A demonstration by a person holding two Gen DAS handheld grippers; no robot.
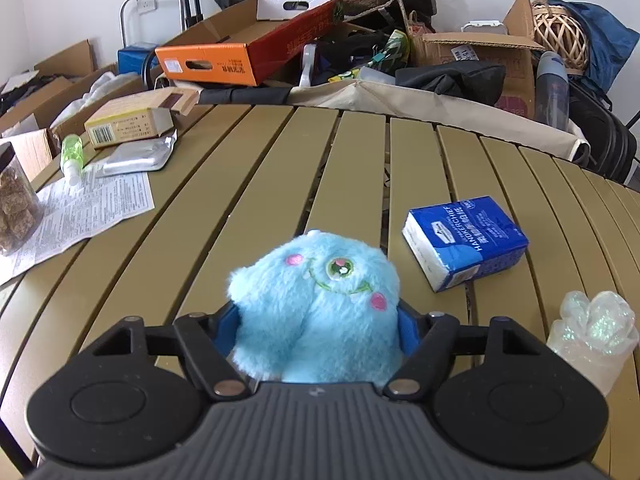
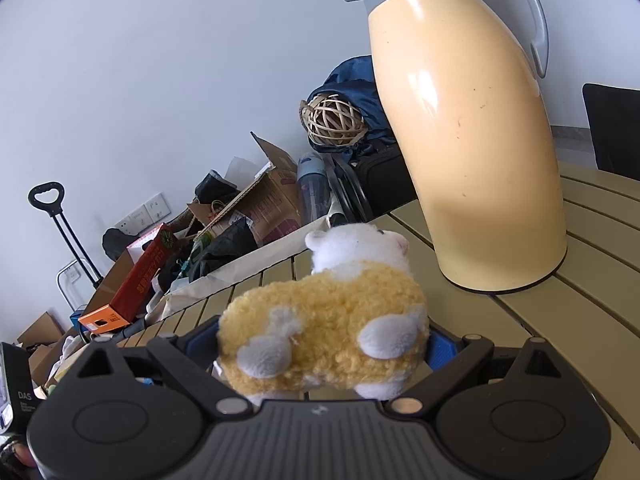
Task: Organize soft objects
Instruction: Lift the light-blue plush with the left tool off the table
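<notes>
Blue fur hides the left gripper [image 1: 318,334] fingertips, clamped on the blue plush monster [image 1: 316,304] low over the slatted worktop [image 1: 248,184]. The right gripper [image 2: 324,344] squeezes the yellow plush sheep [image 2: 324,320], its underside hidden. The thermos [image 2: 468,140] is cropped above; clutter lines the far wall.

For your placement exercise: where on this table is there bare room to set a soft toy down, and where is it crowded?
Free: the slats between the leaflet and the tissue pack, beyond the blue toy. Crowded: the left edge around the small box and foil pouch, and beside the flask.
</notes>
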